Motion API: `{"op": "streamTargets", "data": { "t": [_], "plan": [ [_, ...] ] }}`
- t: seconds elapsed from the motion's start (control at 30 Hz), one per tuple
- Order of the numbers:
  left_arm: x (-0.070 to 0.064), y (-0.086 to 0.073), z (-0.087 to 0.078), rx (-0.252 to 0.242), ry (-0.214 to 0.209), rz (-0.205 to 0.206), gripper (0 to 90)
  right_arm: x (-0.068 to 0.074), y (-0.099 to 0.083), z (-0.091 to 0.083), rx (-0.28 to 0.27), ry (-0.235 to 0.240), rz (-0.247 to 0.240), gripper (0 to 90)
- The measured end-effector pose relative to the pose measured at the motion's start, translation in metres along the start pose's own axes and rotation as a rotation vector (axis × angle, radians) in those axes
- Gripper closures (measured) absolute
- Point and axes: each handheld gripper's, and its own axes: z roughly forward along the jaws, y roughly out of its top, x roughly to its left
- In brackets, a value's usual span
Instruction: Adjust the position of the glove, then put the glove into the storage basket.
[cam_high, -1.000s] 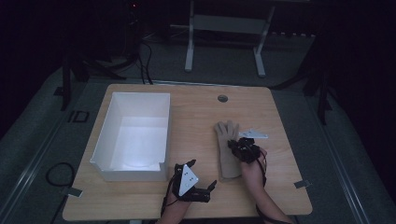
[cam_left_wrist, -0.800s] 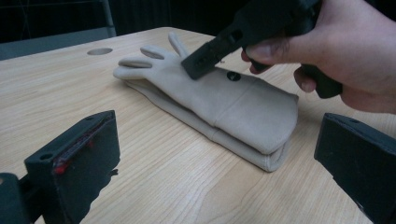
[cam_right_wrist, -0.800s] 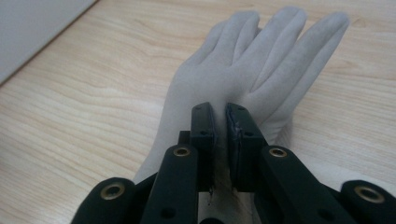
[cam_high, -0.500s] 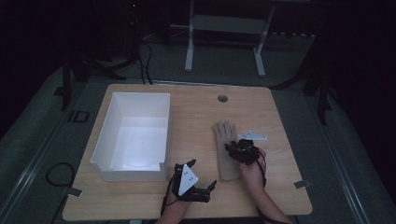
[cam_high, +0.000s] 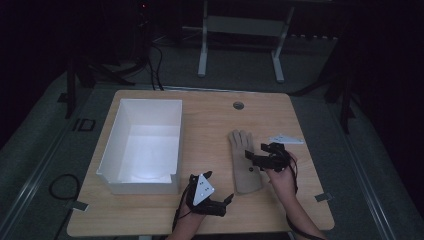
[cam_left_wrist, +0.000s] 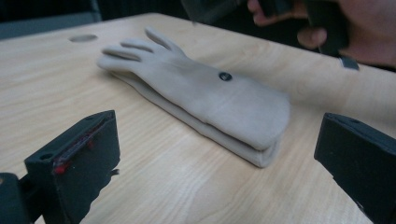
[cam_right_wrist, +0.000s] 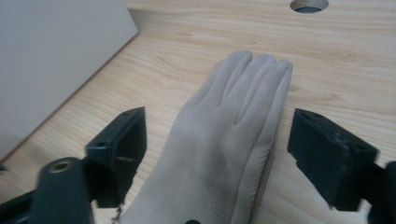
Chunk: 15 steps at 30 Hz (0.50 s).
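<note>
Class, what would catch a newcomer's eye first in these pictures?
A beige glove lies flat on the wooden table, its fingers pointing away from the person. The right gripper hovers over it with fingers apart. To the left stands a big white box, open-topped.

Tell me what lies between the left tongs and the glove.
Nothing: in the left gripper view only bare wooden table lies between the open left tongs and the glove cuff.

Landmark: white bin, open-topped, on left half of wooden table
Round hole: right of bin, near far edge
Metal stand: on floor beyond bin
</note>
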Motion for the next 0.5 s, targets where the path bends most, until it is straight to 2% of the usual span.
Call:
{"op": "streamTargets", "data": {
  "t": [0.03, 0.07, 0.17, 0.23, 0.27, 0.37, 0.4, 0.43, 0.5],
  "plan": [
    [0.0, 0.001, 0.001, 0.002, -0.016, -0.001, 0.6, -0.002, 0.001, -0.002, -0.008, 0.016, -0.002, 15.5],
    [0.0, 0.002, 0.003, 0.012, -0.024, 0.004, 0.6, -0.002, 0.003, -0.004, -0.013, 0.004, -0.019, 15.6],
    [-0.003, 0.006, 0.007, 0.052, -0.03, 0.025, 0.6, -0.006, 0.007, -0.009, -0.013, -0.003, -0.1, 16.4],
    [-0.004, 0.01, 0.01, 0.067, -0.061, 0.015, 0.6, -0.009, 0.01, -0.01, -0.018, 0.008, -0.138, 16.7],
    [-0.004, 0.011, 0.01, 0.074, -0.072, 0.021, 0.6, -0.011, 0.012, -0.012, -0.013, -0.005, -0.167, 17.5],
    [-0.006, 0.017, 0.013, 0.066, -0.088, 0.056, 0.6, -0.015, 0.017, -0.017, -0.016, 0.011, -0.194, 17.2],
    [-0.007, 0.02, 0.016, 0.078, -0.093, 0.066, 0.6, -0.017, 0.018, -0.017, -0.015, 0.021, -0.199, 15.5],
    [-0.008, 0.022, 0.018, 0.088, -0.096, 0.07, 0.6, -0.019, 0.02, -0.019, -0.019, 0.033, -0.196, 15.0],
    [-0.008, 0.025, 0.021, 0.076, -0.137, 0.089, 0.6, -0.022, 0.023, -0.02, 0.004, 0.064, -0.177, 13.5]
  ]
}}
